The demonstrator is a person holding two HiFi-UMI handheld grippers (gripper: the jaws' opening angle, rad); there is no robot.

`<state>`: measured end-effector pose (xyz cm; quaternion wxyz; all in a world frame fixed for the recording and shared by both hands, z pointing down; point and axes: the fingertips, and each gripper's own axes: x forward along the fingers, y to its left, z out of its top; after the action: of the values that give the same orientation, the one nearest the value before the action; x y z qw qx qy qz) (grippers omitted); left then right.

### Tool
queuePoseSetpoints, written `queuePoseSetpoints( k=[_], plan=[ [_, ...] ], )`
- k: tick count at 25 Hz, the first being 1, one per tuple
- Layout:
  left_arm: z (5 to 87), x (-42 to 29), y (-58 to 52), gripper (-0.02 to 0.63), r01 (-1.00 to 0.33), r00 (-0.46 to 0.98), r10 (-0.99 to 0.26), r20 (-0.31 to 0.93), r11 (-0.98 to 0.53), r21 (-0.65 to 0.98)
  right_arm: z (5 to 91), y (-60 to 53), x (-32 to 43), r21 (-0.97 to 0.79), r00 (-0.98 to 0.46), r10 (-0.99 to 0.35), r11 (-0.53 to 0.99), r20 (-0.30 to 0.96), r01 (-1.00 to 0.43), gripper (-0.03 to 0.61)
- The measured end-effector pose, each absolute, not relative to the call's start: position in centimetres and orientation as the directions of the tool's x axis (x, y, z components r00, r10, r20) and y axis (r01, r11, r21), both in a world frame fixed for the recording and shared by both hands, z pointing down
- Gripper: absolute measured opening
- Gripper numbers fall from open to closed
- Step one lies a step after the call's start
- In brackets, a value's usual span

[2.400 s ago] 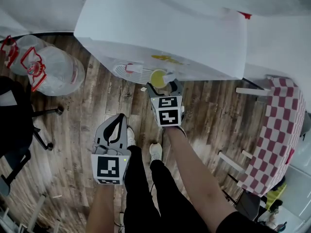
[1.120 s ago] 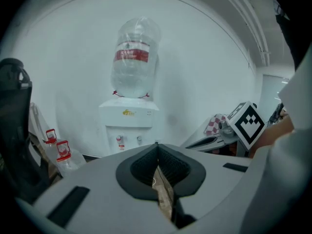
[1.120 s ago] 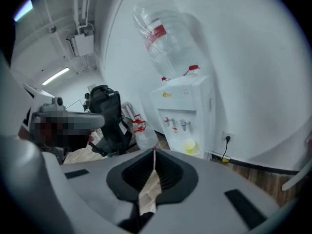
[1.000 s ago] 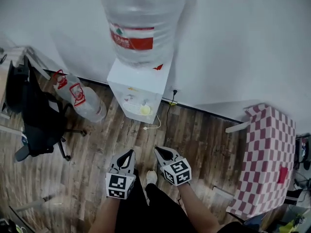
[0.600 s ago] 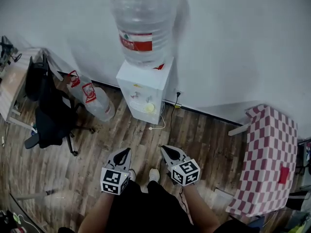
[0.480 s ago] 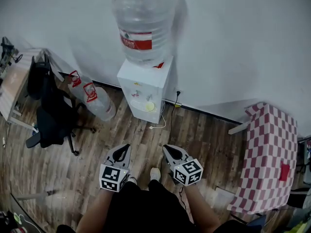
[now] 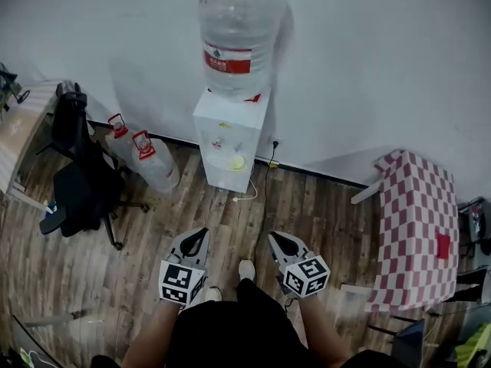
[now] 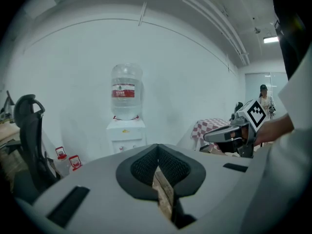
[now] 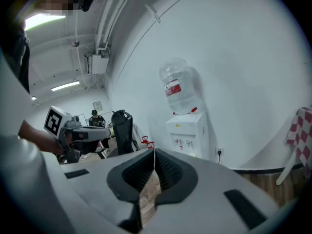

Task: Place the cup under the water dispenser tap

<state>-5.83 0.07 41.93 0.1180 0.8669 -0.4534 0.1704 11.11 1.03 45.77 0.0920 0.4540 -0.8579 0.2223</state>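
Head view: the cup (image 7: pixel 238 162) is a small yellow spot sitting in the niche on the front of the water dispenser (image 7: pixel 230 129), so the job looks done to me. That would explain why the left gripper (image 7: pixel 198 236) and right gripper (image 7: pixel 276 240) hang low in front of the person, well apart from the dispenser. Both point toward it with nothing in them. The big bottle (image 7: pixel 236 37) on top is a bit smeared. 2 spare jugs (image 7: pixel 146 156) stand just beside the dispenser, an office chair (image 7: pixel 77 186) sits further left, and a checked table (image 7: pixel 414 221) is off to the right.

Left gripper view: jaws pressed together and empty, with just a sliver of wood floor (image 8: pixel 163 199) showing through below the tips. The dispenser is far off against the wall, and I can't make out the cup at all from here.

Right gripper view: same deal, jaws together on nothing. The taps (image 9: pixel 181 142) are just about visible as specks on the dispenser front. The cup under them is too tiny to pick out, so only the head view really shows where it sits.
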Motion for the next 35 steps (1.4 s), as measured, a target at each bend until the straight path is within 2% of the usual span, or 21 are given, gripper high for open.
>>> queuePoseSetpoints(
  k=[9,16,24,35],
  plan=[
    [43.8,-13.1,8.7,0.014,-0.826,0.548,-0.743,0.384,-0.554,0.107,44.4,11.0,6.8,-0.274,-0.494,-0.783,0.415,0.378,-0.868,0.023],
    [43.3,-14.6,10.1,0.014,-0.827,0.548,-0.749,0.371,-0.553,0.105,43.3,13.8,6.8,-0.257,-0.466,-0.802,0.393,0.373,-0.883,0.023],
    [40.4,-14.0,9.0,0.014,-0.845,0.525,-0.793,0.308,-0.529,0.079,39.9,12.2,7.1,-0.227,-0.484,-0.822,0.431,0.300,-0.873,0.025],
    [39.7,-10.7,8.5,0.014,-0.889,0.453,-0.837,0.308,-0.448,0.090,40.4,10.8,12.5,-0.257,-0.460,-0.831,0.392,0.313,-0.883,0.021]
  ],
)
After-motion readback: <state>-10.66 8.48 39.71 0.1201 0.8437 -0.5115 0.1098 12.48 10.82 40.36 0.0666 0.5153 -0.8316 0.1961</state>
